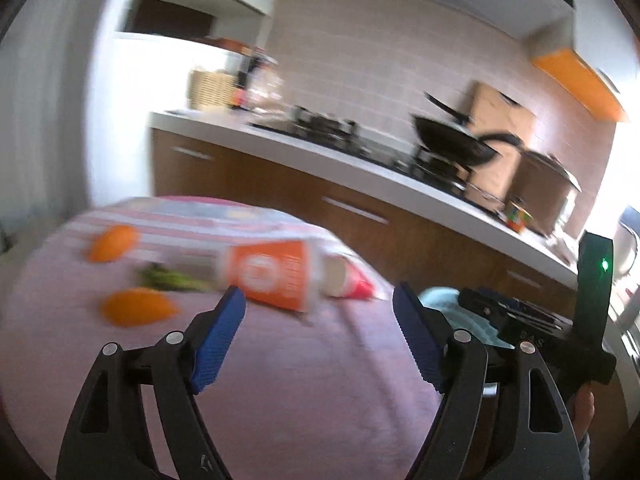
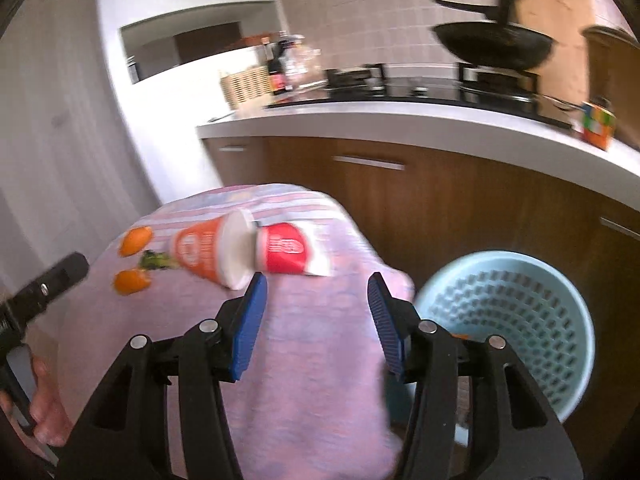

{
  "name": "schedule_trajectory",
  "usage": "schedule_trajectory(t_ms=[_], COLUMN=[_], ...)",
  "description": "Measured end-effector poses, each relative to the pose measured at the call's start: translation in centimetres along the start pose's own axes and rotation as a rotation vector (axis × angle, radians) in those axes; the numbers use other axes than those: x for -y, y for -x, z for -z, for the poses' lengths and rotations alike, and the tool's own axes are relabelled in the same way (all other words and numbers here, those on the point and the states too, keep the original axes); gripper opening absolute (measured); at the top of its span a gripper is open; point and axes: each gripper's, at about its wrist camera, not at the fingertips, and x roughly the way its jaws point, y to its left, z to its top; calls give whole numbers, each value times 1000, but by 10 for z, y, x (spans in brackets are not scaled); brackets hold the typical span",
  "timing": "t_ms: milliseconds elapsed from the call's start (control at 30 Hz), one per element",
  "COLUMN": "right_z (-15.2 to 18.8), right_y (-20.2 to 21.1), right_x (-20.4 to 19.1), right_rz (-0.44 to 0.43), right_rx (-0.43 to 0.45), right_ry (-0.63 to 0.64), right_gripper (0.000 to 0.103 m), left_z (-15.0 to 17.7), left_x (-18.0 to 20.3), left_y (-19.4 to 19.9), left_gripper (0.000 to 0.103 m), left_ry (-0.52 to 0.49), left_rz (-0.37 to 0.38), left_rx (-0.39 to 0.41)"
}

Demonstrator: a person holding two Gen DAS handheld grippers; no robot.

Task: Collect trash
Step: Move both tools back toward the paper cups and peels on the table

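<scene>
An orange paper cup (image 1: 266,274) (image 2: 208,252) and a red paper cup (image 1: 352,280) (image 2: 288,254) lie on their sides on a small table with a pink cloth (image 1: 280,360) (image 2: 312,340). Two orange peel pieces (image 1: 136,306) (image 2: 130,282) and a green scrap (image 1: 172,278) (image 2: 158,260) lie left of the cups. My left gripper (image 1: 318,300) is open and empty just short of the cups. My right gripper (image 2: 316,284) is open and empty near the red cup. A light blue waste basket (image 2: 516,320) (image 1: 440,298) stands right of the table.
A white kitchen counter (image 2: 400,120) with brown cabinets runs behind the table, holding a gas stove, a black wok (image 2: 494,46) (image 1: 452,144), bottles and a wicker basket (image 2: 244,84). A colourful cube (image 2: 598,128) sits at the counter's right end.
</scene>
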Motion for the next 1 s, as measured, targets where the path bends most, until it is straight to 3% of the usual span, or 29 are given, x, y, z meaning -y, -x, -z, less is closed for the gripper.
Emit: schedule_trajectory(t_ms=[200, 367, 533, 767, 900, 1000], right_z=[4, 9, 11, 15, 16, 14], right_y=[-33, -63, -84, -96, -102, -103], right_x=[-57, -90, -106, -112, -116, -126], right_rz=[-79, -114, -123, -114, -117, -167], right_rx=[-1, -9, -44, -82, -106, -129], right_ry=[64, 94, 109, 125, 128, 125], right_gripper=[49, 49, 49, 49, 49, 49], left_z=[-10, -10, -7, -12, -31, -44], left_x=[-83, -133, -160, -176, -189, -204], left_y=[41, 43, 11, -35, -64, -91], left_gripper=[74, 74, 74, 74, 74, 74], left_ry=[97, 169, 182, 125, 88, 45], left_rz=[-157, -215, -224, -251, -291, -339], left_rx=[73, 55, -35, -123, -144, -172])
